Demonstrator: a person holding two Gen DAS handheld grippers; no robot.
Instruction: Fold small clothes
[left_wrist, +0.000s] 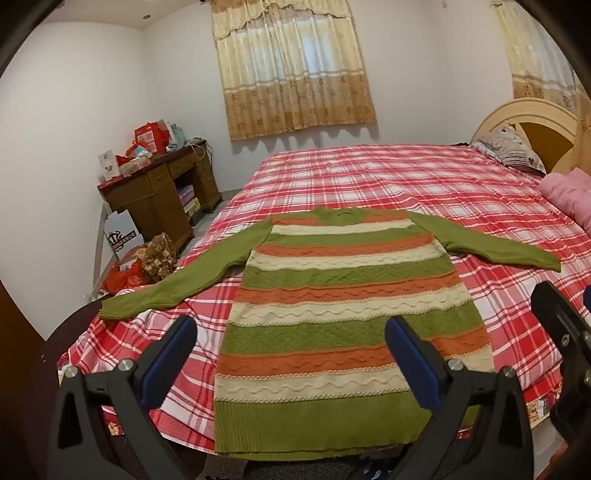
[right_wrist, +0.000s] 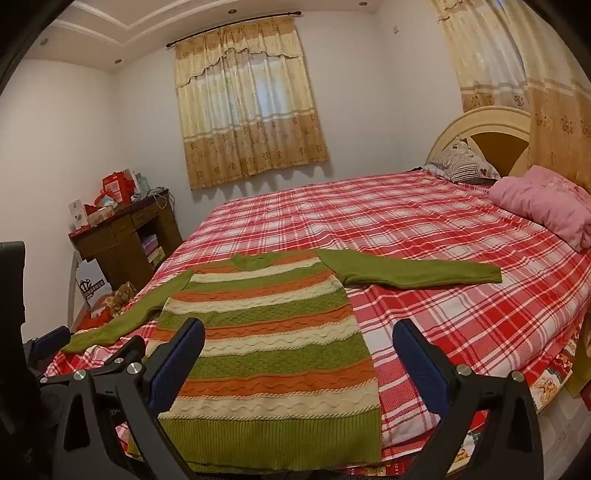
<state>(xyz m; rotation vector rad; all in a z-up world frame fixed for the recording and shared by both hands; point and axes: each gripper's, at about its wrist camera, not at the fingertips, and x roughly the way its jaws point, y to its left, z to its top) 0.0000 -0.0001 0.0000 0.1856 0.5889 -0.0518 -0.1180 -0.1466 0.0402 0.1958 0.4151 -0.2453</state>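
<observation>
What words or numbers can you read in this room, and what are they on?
No text here is clear enough to quote.
White box on the floor by the desk: a dark crown-like logo above a line of characters, too blurred to read.
Red boxes on the desk: printed panels, too small to read.
White card on the desk: a picture, no legible words.
Striped sweater and plaid bedspread: no text showing.
</observation>
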